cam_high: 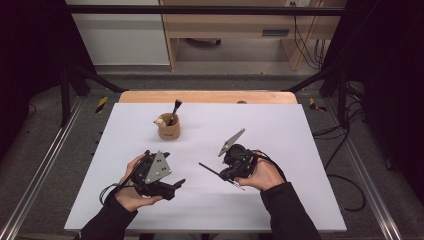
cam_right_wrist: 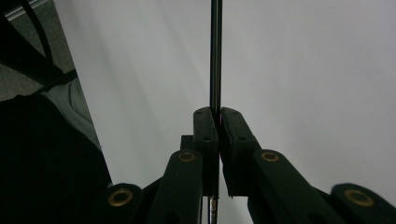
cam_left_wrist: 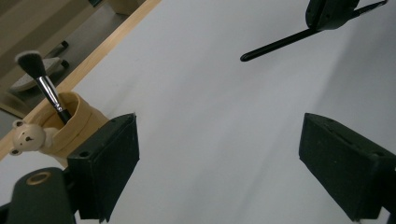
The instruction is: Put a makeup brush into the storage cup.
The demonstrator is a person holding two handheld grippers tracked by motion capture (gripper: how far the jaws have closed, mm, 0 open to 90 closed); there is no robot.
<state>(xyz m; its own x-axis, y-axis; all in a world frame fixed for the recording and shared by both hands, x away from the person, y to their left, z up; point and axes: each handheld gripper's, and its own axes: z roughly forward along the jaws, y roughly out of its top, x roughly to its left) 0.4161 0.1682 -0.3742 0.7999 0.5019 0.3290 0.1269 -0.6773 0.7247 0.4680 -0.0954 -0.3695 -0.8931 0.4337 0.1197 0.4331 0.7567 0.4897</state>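
Note:
A tan cup (cam_high: 169, 131) with a small bear figure (cam_high: 159, 121) on its rim stands on the white table and holds a black-handled makeup brush (cam_high: 175, 110). My right gripper (cam_high: 225, 175) is shut on the thin black handle of a second brush (cam_high: 208, 169), which sticks out to the left. In the right gripper view the jaws (cam_right_wrist: 218, 114) pinch that handle (cam_right_wrist: 215, 56), and a silver ferrule shows behind them. My left gripper (cam_high: 176, 187) stands open with nothing between its pads (cam_left_wrist: 109, 163). It looks at the cup (cam_left_wrist: 74, 128), the brush (cam_left_wrist: 44, 81) and the held handle (cam_left_wrist: 280, 44).
The white table top (cam_high: 280, 135) has a wooden strip (cam_high: 207, 97) along its far edge. Black frame posts and cables stand at both sides. Both of the person's forearms come in from the bottom, in dark sleeves (cam_high: 292, 212).

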